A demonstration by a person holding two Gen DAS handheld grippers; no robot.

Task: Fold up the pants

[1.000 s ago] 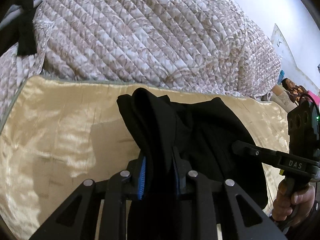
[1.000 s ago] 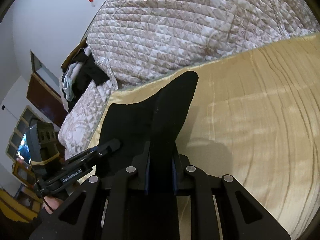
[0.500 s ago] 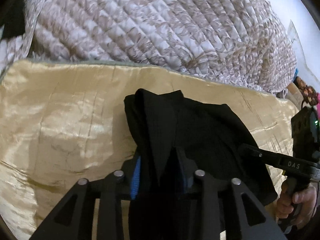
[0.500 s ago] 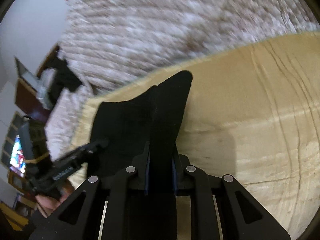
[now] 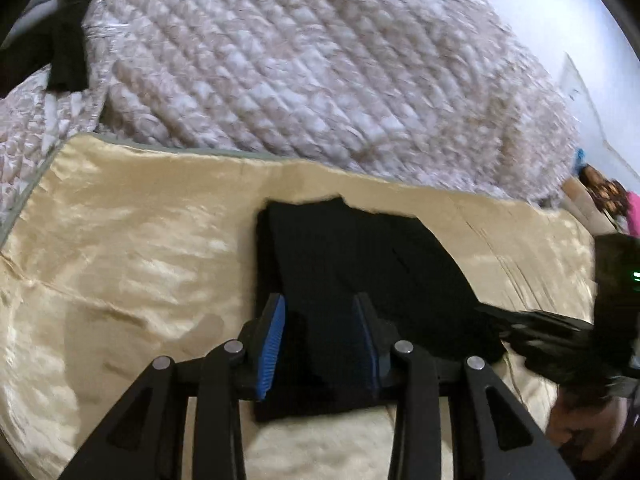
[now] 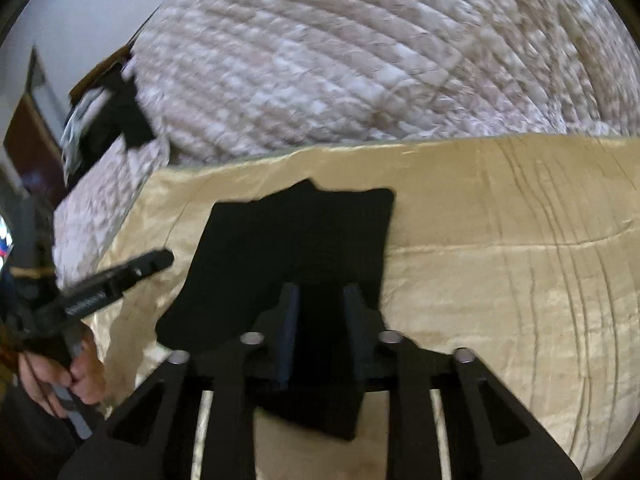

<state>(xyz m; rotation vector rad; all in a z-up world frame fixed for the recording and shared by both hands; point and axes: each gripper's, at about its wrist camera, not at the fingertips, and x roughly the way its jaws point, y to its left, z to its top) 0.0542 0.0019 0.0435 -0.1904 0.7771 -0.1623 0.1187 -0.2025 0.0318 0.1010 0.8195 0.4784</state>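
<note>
Lying flat on a glossy cream satin sheet point(image 5: 120, 264): black pants point(image 5: 360, 264), folded into a compact dark panel, near the sheet's far edge. Sheet creased, grey-piped along its border. Behind it, a heaped quilted bedspread point(image 5: 300, 60) in beige and white fills the background. White wall point(image 5: 560, 20) beyond, with a red hanging at the top edge. Dark clothing point(image 6: 116, 120) piled at the left of the bedspread. Left gripper point(image 5: 320, 340): fingers spread apart, blue pads showing, pants beneath and between them, not clamped. Right gripper point(image 6: 318, 328): fingers likewise parted over the pants' near edge. Views blurred.
</note>
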